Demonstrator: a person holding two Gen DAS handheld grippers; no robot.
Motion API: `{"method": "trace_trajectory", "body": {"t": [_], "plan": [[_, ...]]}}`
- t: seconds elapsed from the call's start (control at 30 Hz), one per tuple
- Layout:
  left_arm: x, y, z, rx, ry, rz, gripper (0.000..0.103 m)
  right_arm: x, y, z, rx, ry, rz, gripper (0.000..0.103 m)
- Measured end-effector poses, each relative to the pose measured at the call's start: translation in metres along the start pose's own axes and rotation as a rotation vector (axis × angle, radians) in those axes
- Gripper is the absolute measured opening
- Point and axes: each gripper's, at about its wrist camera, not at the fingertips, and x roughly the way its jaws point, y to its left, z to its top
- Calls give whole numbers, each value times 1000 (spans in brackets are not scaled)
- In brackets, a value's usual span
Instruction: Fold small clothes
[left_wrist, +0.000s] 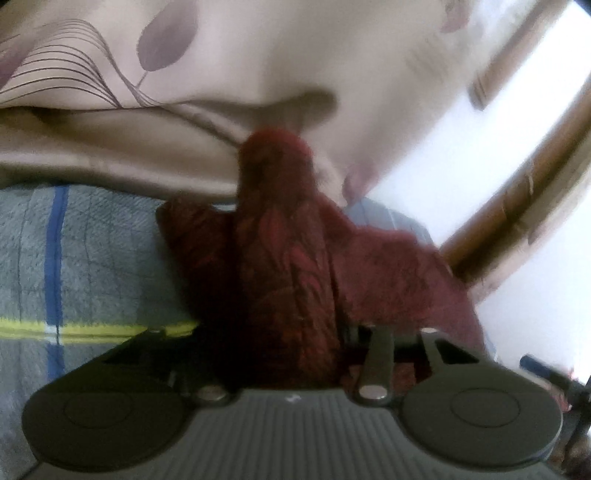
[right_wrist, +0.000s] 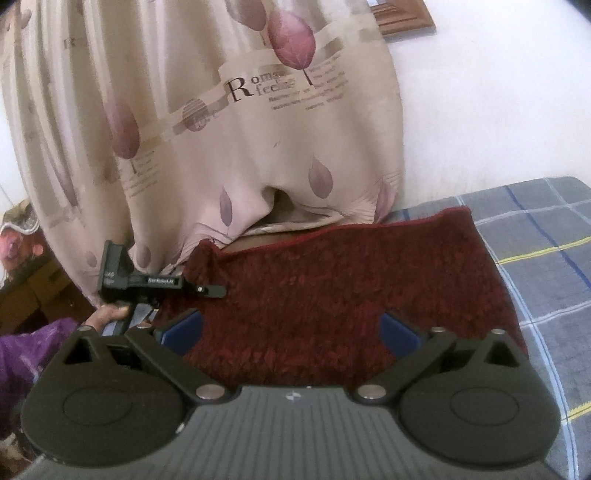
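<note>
Maroon cloth (right_wrist: 332, 291) lies mostly flat on checked blanket (right_wrist: 546, 236), frame centre; left gripper (right_wrist: 210, 290) pinches its left corner, bunched up. Right gripper (right_wrist: 291, 332) spread wide over near edge, unclamped. No fold yet.

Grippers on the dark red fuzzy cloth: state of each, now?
Left gripper: closed on the dark red fuzzy cloth, bunched between its fingers.
Right gripper: open, fingers wide apart above the cloth, holding nothing.

My left gripper (right_wrist: 212, 290) is pinching shut, while my right gripper (right_wrist: 291, 328) is hanging with fingers spread wide.
</note>
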Motion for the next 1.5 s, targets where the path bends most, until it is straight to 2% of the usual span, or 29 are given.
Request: {"method": "trace_trajectory", "body": {"t": [0.17, 0.27, 0.4, 0.47, 0.5, 0.53, 0.57, 0.6, 0.63, 0.73, 0.8, 0.9, 0.97, 1.03, 1.1, 1.2, 1.27, 1.37, 1.5], "plan": [[-10, -36, -1, -8, -47, 123, 34, 3, -5, 5, 9, -24, 27, 102], [-17, -56, 5, -45, -44, 164, 33, 11, -11, 15, 5, -32, 38, 102], [-24, -80, 13, -111, -36, 204, 32, 28, -29, 32, 87, -41, 97, 101], [-22, -96, 18, -126, -30, 221, 32, 38, -41, 40, 152, -44, 147, 96], [-23, -103, 18, -130, -27, 230, 32, 44, -45, 43, 173, -46, 169, 85], [-23, -111, 19, -127, -21, 242, 32, 51, -47, 46, 177, -42, 170, 60], [-22, -118, 21, -119, -14, 254, 31, 61, -48, 50, 165, -17, 145, 41], [-22, -127, 23, -112, -6, 266, 31, 73, -48, 53, 154, 12, 122, 12], [-22, -134, 24, -109, 1, 276, 31, 83, -50, 56, 153, 22, 128, 11], [-18, -154, 29, -104, 11, 295, 31, 120, -58, 59, 200, 103, 157, 10], [-16, -164, 29, -95, 17, 310, 31, 142, -60, 61, 237, 152, 210, 10], [-10, -170, 28, -115, 26, 318, 31, 181, -59, 60, 283, 262, 168, 10], [-7, -173, 26, -134, 30, 315, 31, 202, -59, 56, 314, 304, 180, 10], [-1, -174, 24, -158, 34, 311, 31, 224, -58, 52, 335, 350, 177, 5], [3, -175, 23, -206, 26, 286, 31, 230, -65, 49, 403, 345, 214, 5], [11, -183, 21, -205, 19, 261, 31, 203, -89, 44, 564, 247, 306, 12], [18, -185, 18, -236, 23, 235, 31, 169, -104, 39, 625, 175, 324, 16], [27, -189, 7, -258, 12, 192, 31, 116, -119, 25, 691, 111, 413, 28], [36, -185, -19, -335, -24, 49, 32, 78, -121, 13, 757, 97, 537, 47]]}}
